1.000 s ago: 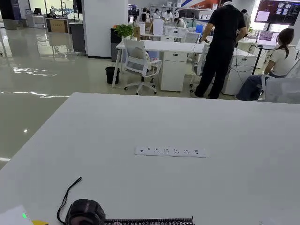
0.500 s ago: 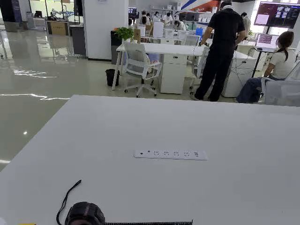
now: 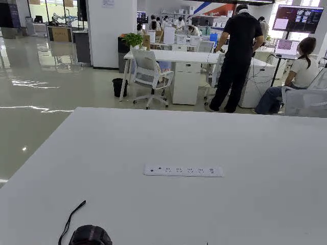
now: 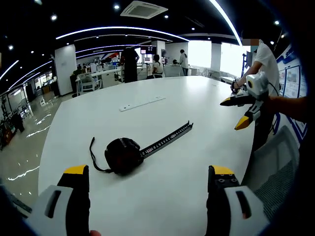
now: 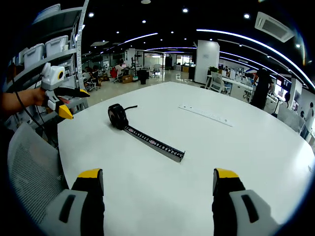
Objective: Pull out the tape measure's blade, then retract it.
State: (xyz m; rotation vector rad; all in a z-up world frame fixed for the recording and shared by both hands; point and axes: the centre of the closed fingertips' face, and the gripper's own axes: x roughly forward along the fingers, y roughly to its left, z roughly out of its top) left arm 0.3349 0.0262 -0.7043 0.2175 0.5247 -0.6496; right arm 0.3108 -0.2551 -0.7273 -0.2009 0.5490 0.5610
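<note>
Lengthwise between two pairs of open jaws: the round black tape measure (image 4: 123, 155), its dark marked steel blade (image 4: 166, 138) drawn out

Nearest in the left gripper view, the left gripper (image 4: 148, 170) has its yellow-tipped jaws spread wide with nothing between them. Just ahead, a little left of their midline, the tape measure's case rests on the white tabletop (image 4: 167, 196). A thin black wrist cord (image 4: 92, 156) loops off the case's left side. From the case the blade lies flat on the table, running away and to the right, towards where the other gripper is held beyond the table's edge.

The right gripper (image 5: 158, 173), jaws likewise wide and empty, looks at the same line from the other end. The blade's free tip is the nearer part, slightly right of centre, and the case sits farther off to the left. Neither gripper touches the tape.

So the long axis points roughly from one gripper to the other. The left gripper looks better placed for the case and the right for the blade tip. Each would need to come forward along the tape rather than across it.

Farther off, a flat white power strip (image 3: 184, 170) lies well apart from the tape.
</note>
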